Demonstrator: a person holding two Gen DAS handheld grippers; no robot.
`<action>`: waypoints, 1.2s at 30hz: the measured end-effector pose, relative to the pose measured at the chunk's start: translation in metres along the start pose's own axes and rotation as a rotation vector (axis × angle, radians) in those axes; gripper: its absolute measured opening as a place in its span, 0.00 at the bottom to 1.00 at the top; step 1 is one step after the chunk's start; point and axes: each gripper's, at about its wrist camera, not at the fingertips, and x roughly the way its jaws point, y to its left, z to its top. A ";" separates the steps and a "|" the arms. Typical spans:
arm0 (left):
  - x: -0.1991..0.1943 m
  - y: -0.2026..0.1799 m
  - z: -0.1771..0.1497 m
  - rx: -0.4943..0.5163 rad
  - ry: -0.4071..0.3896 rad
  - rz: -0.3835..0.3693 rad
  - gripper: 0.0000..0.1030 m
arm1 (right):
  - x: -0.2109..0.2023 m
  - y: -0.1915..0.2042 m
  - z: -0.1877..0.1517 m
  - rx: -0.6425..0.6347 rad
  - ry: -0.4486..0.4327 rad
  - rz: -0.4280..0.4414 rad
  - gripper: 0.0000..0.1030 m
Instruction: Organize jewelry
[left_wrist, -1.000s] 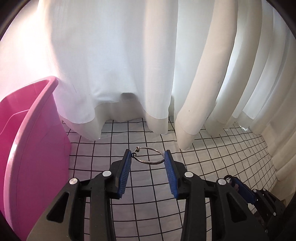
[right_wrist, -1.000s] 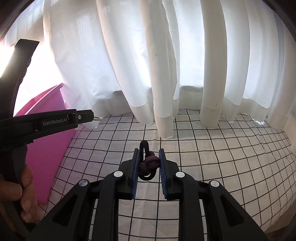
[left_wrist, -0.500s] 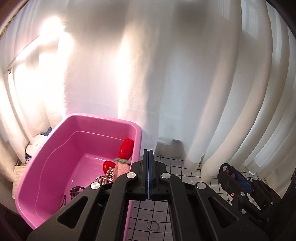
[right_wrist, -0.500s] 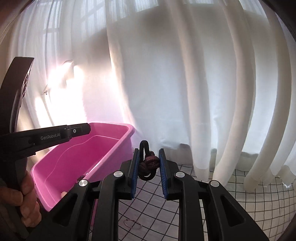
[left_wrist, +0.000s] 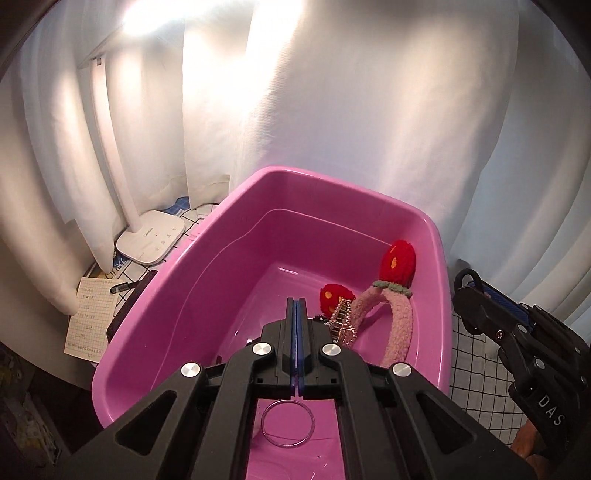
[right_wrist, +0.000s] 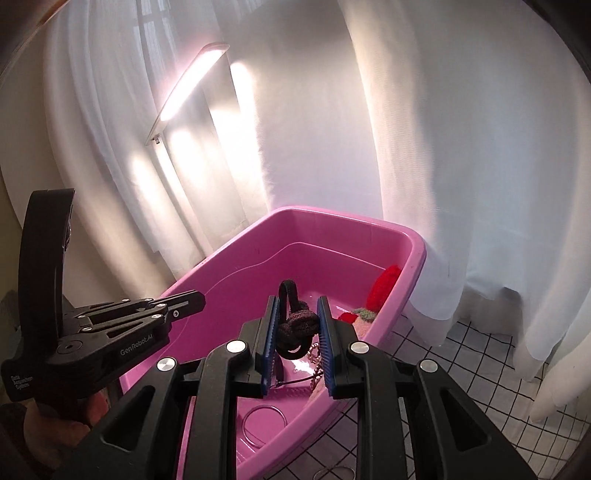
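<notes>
Fuzzy pink headband with red knitted strawberries (left_wrist: 397, 317): near end hidden behind left gripper's black arm. Pink plastic tub (right_wrist: 413, 254): near rim cut by right gripper's frame. Handwritten paper sheet (left_wrist: 88, 319): writing too small to read. Thin wire ring (right_wrist: 334, 473) on checked cloth, cropped at frame bottom

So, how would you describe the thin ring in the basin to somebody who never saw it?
Find the pink basin in front of the white curtain. On its floor at the near end, below the shut left gripper, lies a thin metal ring. Unlike the fluffy pink headband with red pompoms, it is bare, flat wire.
</notes>
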 end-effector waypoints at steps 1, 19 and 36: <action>0.003 0.004 0.000 -0.007 0.006 0.003 0.01 | 0.009 0.002 0.002 -0.004 0.019 0.000 0.20; 0.017 0.036 -0.002 -0.069 0.031 0.064 0.78 | 0.039 -0.002 0.010 -0.023 0.082 -0.100 0.60; -0.047 -0.035 -0.047 -0.064 -0.058 0.008 0.94 | -0.060 -0.066 -0.035 0.016 -0.014 -0.154 0.61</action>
